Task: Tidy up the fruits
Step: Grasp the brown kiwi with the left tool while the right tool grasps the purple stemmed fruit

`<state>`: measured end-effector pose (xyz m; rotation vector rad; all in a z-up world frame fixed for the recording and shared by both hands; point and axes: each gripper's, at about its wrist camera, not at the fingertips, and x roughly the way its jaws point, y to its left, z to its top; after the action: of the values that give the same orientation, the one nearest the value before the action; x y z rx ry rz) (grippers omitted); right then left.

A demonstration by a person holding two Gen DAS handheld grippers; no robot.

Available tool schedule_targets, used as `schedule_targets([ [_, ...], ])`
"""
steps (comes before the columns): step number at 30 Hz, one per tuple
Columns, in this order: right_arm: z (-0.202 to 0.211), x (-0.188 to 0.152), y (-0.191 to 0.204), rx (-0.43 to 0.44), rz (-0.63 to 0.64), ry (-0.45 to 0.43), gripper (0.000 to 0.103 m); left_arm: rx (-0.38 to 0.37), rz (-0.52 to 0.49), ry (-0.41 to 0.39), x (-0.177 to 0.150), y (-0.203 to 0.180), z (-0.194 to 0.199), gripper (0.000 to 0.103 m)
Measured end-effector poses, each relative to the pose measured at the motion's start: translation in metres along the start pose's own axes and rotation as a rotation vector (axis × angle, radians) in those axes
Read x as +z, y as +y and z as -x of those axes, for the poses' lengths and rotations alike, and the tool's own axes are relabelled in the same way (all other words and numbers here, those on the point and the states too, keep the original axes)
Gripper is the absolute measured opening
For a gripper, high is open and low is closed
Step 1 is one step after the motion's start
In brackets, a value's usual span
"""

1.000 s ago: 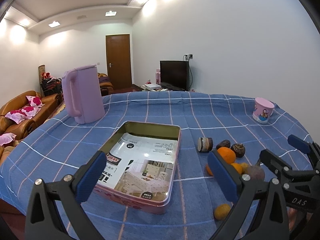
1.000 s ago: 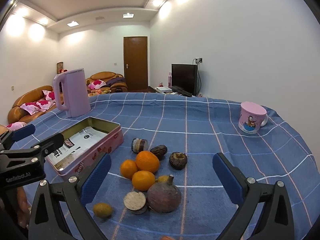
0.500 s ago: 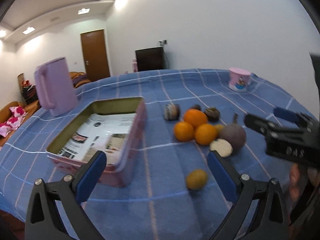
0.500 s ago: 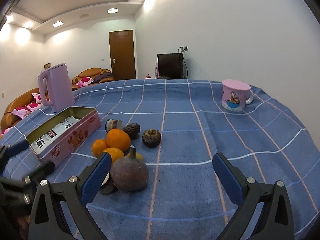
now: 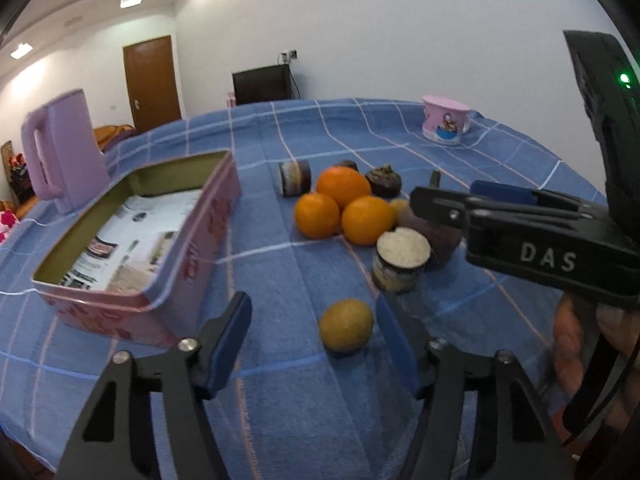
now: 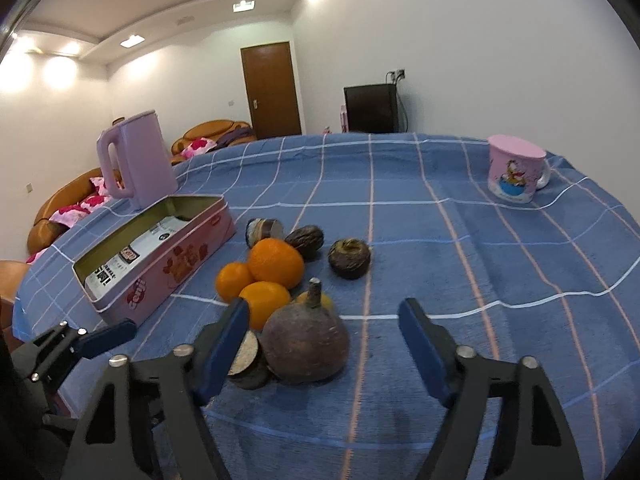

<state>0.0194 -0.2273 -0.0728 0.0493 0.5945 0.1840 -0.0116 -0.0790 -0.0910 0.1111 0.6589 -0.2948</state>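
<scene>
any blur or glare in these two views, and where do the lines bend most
Left wrist view: soft motion blur on the yellow-green fruit and the left gripper fingers; straight tablecloth lines bow toward the edges. Right wrist view: sharper, the dark round fruit fairly crisp; ceiling lights bloom white at upper left, and the black fisheye rim cuts the corners.

White capital letters "DAS" stand on the black side of the right hand-held gripper (image 5: 496, 200), seen from the left wrist view. On the long pink side of the tin box (image 6: 180, 268), near its closest corner, a red and white logo reads roughly "Cenji", though the letters are unclear. The printed sheet (image 6: 132, 256) inside the tin box carries print too small to read.
</scene>
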Motion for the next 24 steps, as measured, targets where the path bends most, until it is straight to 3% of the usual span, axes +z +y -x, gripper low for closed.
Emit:
schedule_targets([
  [5,-0.009,-0.003,-0.004,0.031,-0.034,0.053,0.068,-0.026,0.006,0.032,-0.002,0.001,-0.009,0.054],
  [11,-0.015,-0.002,-0.010,0.085,-0.071,0.085,0.064,-0.058,-0.003,0.025,-0.002,-0.001,-0.011,0.035],
  [15,-0.019,-0.001,-0.013,0.130,-0.098,0.102,0.059,-0.072,-0.008,0.022,-0.002,-0.003,-0.010,0.028],
  [17,-0.019,-0.001,-0.011,0.144,-0.089,0.098,0.053,-0.078,-0.004,0.022,-0.001,-0.002,-0.010,0.028],
  [24,-0.015,-0.003,-0.009,0.136,-0.077,0.076,0.053,-0.092,0.015,0.013,-0.001,0.003,-0.010,0.028],
])
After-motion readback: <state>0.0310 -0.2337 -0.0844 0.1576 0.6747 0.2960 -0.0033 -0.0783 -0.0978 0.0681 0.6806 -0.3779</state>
